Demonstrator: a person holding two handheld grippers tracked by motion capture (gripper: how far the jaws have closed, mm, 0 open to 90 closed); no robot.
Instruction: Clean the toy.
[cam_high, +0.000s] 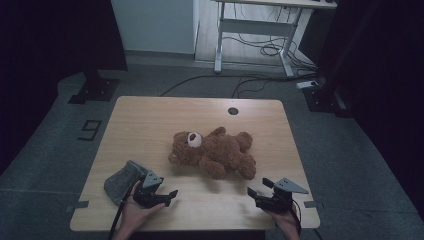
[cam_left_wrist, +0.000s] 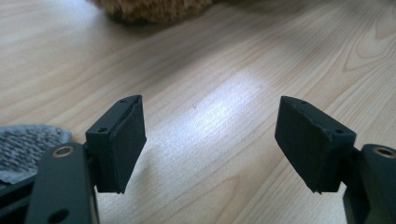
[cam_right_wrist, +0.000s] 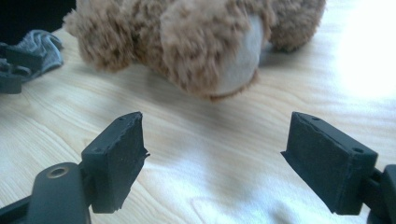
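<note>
1. Nearest the high camera, we saw two hands come in from the bottom edge, each holding a black gripper low over the wooden table (cam_high: 150, 120).
2. We found the left gripper (cam_high: 169, 195) near the front left of the table, its jaws spread wide with nothing between them; in the left gripper view only bare wood lay in the gap between its pads (cam_left_wrist: 126, 144).
3. We noted a grey cloth (cam_high: 122, 181), crumpled in a heap, just behind and to the left of that gripper; whether the two touched we could not tell.
4. We found the right gripper (cam_high: 257, 191) near the front right corner, its jaws likewise spread and holding nothing, with a grey three-cornered plate on top.
5. We saw the brown teddy bear (cam_high: 215, 152) lying on its back near the middle of the table, its head toward the left and its legs toward the right.
6. We judged the bear to lie beyond both grippers, apart from each, and roughly between them across the table.
7. From the right gripper view we saw the bear's pale foot sole (cam_right_wrist: 238, 60) facing the open jaws, near but not touching them, with the cloth and the left gripper at the far left edge.
</note>
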